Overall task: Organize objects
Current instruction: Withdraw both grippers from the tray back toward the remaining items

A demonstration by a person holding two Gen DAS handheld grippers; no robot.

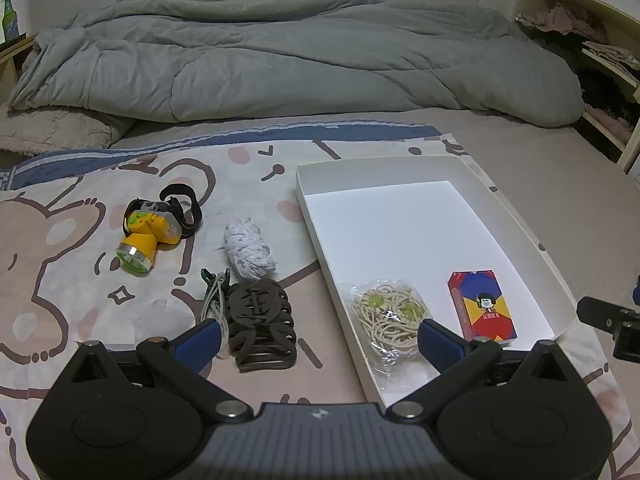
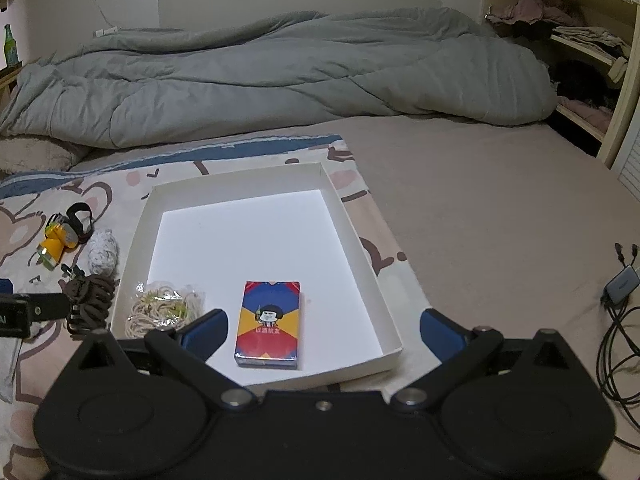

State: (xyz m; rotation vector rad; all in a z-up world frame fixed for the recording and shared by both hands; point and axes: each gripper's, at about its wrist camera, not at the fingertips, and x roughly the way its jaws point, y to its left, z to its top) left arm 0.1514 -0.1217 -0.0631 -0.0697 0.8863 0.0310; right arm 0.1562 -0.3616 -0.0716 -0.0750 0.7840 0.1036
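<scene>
A white shallow box [image 1: 516,220] [image 2: 360,240] lies on a cartoon-print sheet. In it are a bag of rubber bands [image 1: 386,312] [image 2: 160,312] and a colourful card deck [image 1: 482,304] [image 2: 268,324]. Left of the box lie a brown hair claw [image 1: 260,320] [image 2: 90,296], a green clip with cord [image 1: 214,292], a white rag bundle [image 1: 248,248] [image 2: 102,254] and a yellow headlamp [image 1: 148,236] [image 2: 60,240]. My left gripper [image 1: 320,338] is open and empty, straddling the claw and the box's near left wall. My right gripper [image 2: 322,330] is open and empty over the box's near end.
A grey duvet [image 1: 280,60] is heaped across the far side of the bed. Wooden shelves with clothes [image 2: 580,48] stand at the right. Black cables and an adapter [image 2: 620,292] lie on the bed at right. A green bottle [image 1: 9,16] stands far left.
</scene>
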